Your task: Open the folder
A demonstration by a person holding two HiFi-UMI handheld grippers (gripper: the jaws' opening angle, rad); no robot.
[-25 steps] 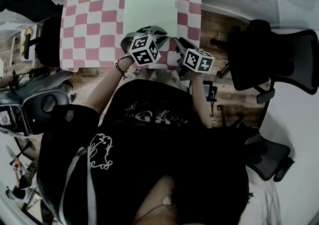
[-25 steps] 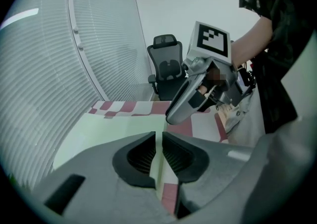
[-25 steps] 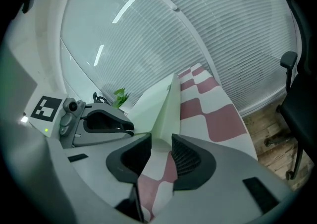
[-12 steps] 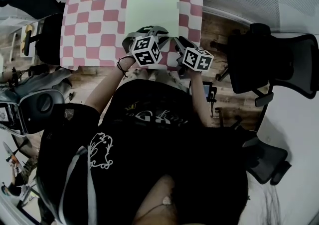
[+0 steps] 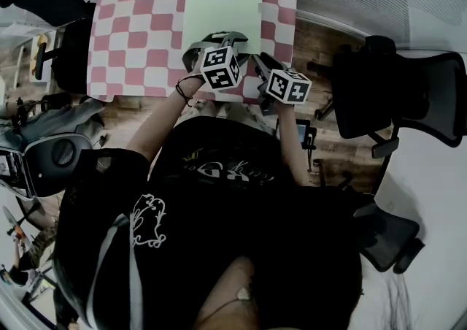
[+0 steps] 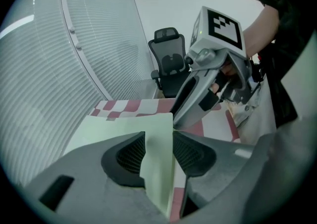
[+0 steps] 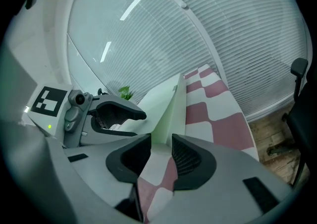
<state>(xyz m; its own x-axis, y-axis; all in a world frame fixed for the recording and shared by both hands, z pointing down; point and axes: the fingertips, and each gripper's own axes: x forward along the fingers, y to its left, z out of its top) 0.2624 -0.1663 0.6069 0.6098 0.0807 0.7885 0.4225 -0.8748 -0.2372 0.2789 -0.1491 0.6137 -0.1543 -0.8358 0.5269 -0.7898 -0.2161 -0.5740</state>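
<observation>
Left claw (image 6: 158, 138) just opening | 1 folder (image 5: 222, 0) between jaws | right claw (image 7: 161, 141) apart

**Pale green folder, near edge lifted**

The folder (image 5: 222, 0) is a plain pale-green rectangle. It lies on the red-and-white checked worktop (image 5: 124, 44), right of centre, with its long side running away from the person. The far part lies flat and shut. At the near edge the top cover (image 7: 171, 101) is raised off the cloth as a thin tilted flap, so the folder is only partly open.
</observation>
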